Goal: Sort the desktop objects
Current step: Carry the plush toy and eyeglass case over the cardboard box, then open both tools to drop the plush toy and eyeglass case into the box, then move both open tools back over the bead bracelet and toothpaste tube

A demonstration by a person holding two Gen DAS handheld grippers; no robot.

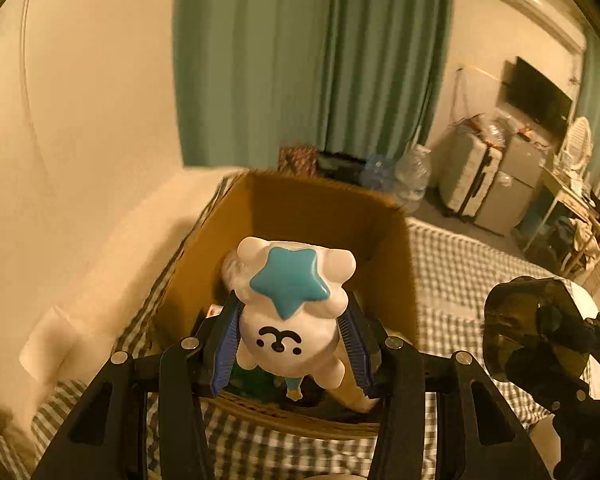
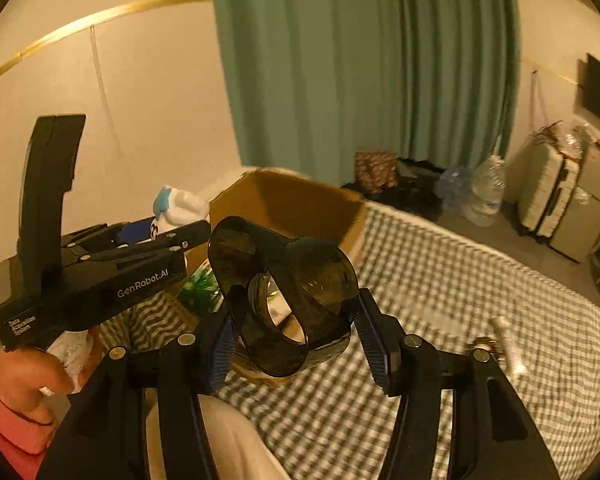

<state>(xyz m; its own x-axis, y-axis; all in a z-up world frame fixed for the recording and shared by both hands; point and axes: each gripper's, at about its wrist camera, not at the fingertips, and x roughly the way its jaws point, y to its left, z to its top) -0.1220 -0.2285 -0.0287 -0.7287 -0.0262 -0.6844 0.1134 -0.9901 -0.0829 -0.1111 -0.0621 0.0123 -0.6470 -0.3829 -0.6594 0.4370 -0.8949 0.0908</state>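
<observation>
A white toy figure with a blue star on its head is being pinched between the pads of the left gripper, one pad pressed to each flank, and it is being held above the open cardboard box that is standing on the checked bedcover; a dark smoked-plastic holder is being gripped by the right gripper, the pads being set against its two sides, and it is being carried just short of the box's near right corner, over the bedcover. Green leaves and other items are already lying in the bottom of the box, so the drop is best judged as a placing and not a throw; the toy is being kept nearly upright, and it is probably wise that it be lowered well below the rim before the pads are spread, since a release from this height is likely to let it bounce off the contents or tip over the wall. The holder is likely to be delivered second; the two tools are being held close together, so room should be left between them. A small pale tube is lying on the bedcover to the right, apart from the box, apparently not yet sorted.
</observation>
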